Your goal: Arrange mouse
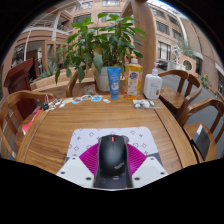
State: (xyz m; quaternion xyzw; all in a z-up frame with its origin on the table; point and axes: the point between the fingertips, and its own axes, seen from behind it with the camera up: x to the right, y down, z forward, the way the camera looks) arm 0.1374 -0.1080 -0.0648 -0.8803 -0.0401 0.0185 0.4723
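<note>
Bare wooden table point(100, 120) lies open toward 12 o'clock — until the far-edge clutter: potted plant point(98, 45), blue bottle point(114, 82), carton point(134, 78). Chairs point(205, 125) flank 3 and 9.

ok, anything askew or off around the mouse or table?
Nothing stands out. The black computer mouse sits straight between the gripper fingers, on a white patterned mat on the wooden table. Bottles and the potted plant beyond stand upright.

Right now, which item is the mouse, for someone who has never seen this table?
Start at the wooden table, then the white mat at its near edge. The mouse lies there between the open tongs: the only black, rounded object, far from the bottles by the plant.
</note>
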